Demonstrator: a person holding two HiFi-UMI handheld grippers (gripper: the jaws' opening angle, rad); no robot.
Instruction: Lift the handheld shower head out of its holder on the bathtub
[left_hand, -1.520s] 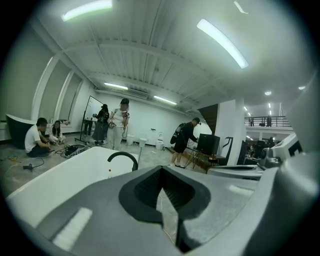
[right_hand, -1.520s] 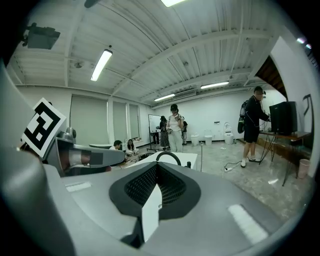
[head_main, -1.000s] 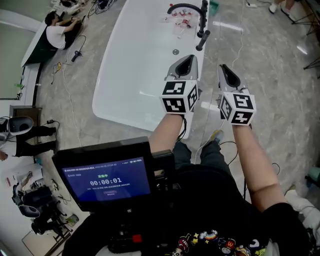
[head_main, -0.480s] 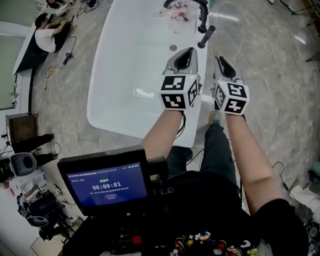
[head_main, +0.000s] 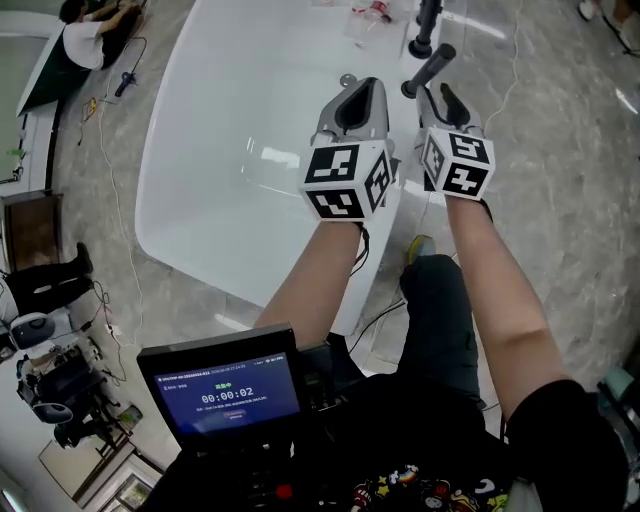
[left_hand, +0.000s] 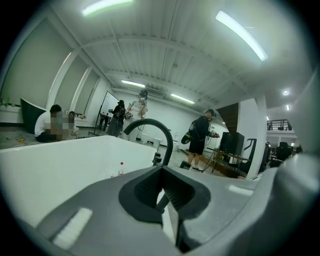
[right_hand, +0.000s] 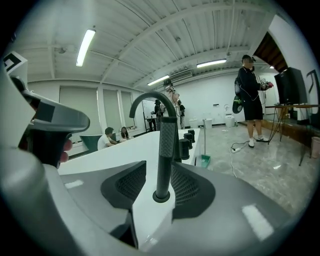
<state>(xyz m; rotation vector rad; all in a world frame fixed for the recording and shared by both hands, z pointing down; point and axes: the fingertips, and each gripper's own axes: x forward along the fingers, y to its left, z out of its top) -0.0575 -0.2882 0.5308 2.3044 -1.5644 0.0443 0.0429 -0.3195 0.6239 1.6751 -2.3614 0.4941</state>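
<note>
The handheld shower head (head_main: 430, 68) is a black textured rod that stands upright in its round holder (right_hand: 161, 196) on the rim of the white bathtub (head_main: 250, 120). My right gripper (head_main: 440, 92) is open, and in the right gripper view the rod (right_hand: 165, 150) rises in the gap between its jaws, untouched (right_hand: 159, 167). My left gripper (head_main: 362, 88) hovers over the tub rim just left of it, tips together and holding nothing (left_hand: 161, 170). The black arched faucet (right_hand: 150, 100) stands behind the rod.
Black tap knobs (right_hand: 186, 146) line the rim past the rod. A small bottle (left_hand: 120, 167) and loose items (head_main: 368, 15) lie in the tub's far end. People sit and stand around the room (right_hand: 250, 100). Cables run over the marble floor (head_main: 120, 200). A recorder screen (head_main: 235, 385) hangs at my chest.
Both grippers have moved forward along the tub rim toward the faucet end. The right gripper now sits right at the shower head's rod.
</note>
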